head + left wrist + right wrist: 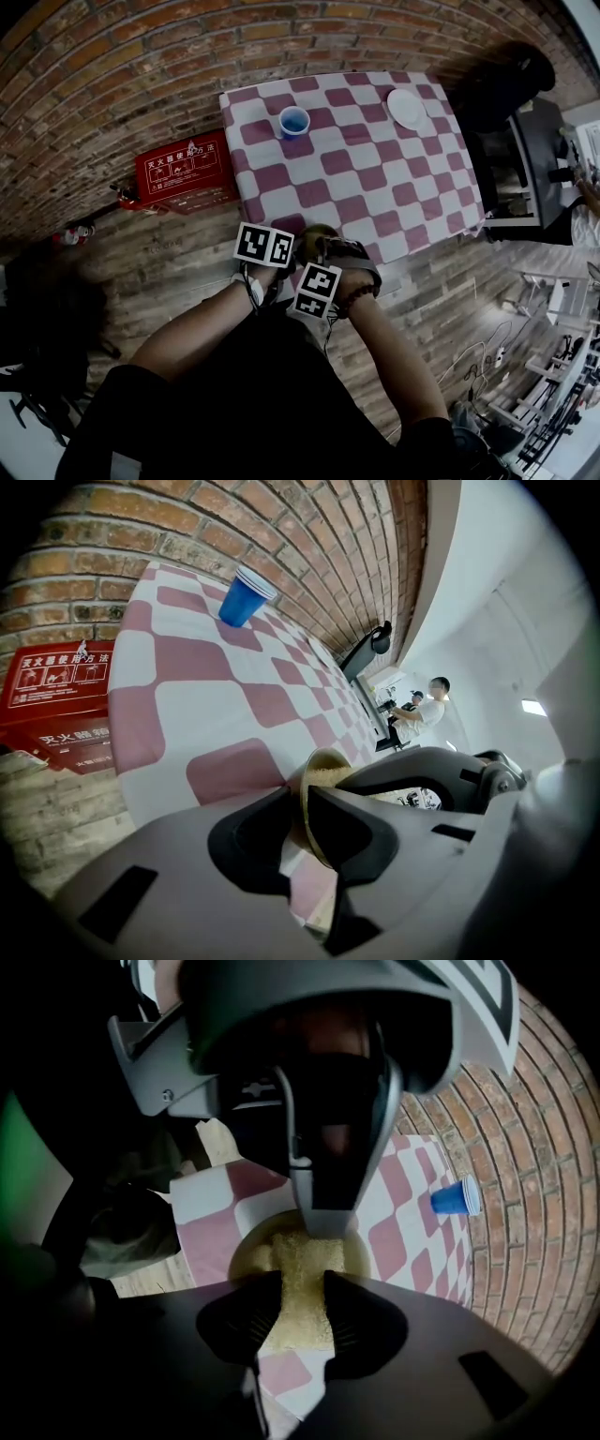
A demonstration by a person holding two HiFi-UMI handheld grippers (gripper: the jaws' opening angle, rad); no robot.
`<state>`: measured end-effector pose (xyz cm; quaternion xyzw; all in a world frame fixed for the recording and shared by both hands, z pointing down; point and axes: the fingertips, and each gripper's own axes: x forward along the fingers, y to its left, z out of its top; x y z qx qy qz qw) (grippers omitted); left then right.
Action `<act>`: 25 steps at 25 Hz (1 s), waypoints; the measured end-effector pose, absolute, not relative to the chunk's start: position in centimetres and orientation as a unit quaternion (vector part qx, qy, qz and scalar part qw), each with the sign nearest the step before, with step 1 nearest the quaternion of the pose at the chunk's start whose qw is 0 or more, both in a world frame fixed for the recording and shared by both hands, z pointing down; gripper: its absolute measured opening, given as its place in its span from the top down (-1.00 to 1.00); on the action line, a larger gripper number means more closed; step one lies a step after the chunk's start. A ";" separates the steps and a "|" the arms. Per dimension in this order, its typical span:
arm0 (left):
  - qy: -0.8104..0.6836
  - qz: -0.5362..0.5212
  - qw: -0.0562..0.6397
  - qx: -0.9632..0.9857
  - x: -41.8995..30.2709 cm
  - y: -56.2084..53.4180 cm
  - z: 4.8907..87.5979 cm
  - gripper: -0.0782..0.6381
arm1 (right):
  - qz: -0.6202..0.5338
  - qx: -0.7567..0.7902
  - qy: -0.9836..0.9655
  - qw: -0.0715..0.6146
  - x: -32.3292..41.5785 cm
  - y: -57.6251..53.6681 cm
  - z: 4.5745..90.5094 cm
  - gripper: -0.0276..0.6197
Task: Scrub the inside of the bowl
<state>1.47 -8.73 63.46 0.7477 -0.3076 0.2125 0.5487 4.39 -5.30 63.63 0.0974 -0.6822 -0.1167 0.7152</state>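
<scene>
One olive-gold bowl (317, 232) is at the near edge of the checked table (375, 178), with two grippers at it: the left gripper (302, 808) has its jaws closed on the bowl's rim, and the right gripper (302, 1302) pinches one yellow sponge (302, 1265) that rests inside the bowl. Farther on the table stand one blue cup (293, 122) and one white plate (406, 108), well apart, and one red box (183, 169) is beside the table. In the head view the two marker cubes (263, 245) hide most of the bowl.
</scene>
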 end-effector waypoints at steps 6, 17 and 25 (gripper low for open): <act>-0.305 0.215 0.549 0.748 1.4 -8.5 63.4 0.60 | -0.111 0.097 -0.662 0.735 6.3 -6.5 63.7 0.44; -0.300 0.221 0.548 0.749 1.7 -8.4 63.5 0.60 | -0.081 0.065 -0.671 0.734 5.7 -4.6 64.3 0.44; -0.297 0.221 0.554 0.746 1.5 -8.2 63.8 0.60 | -0.062 0.109 -0.675 0.727 5.3 -6.5 64.5 0.44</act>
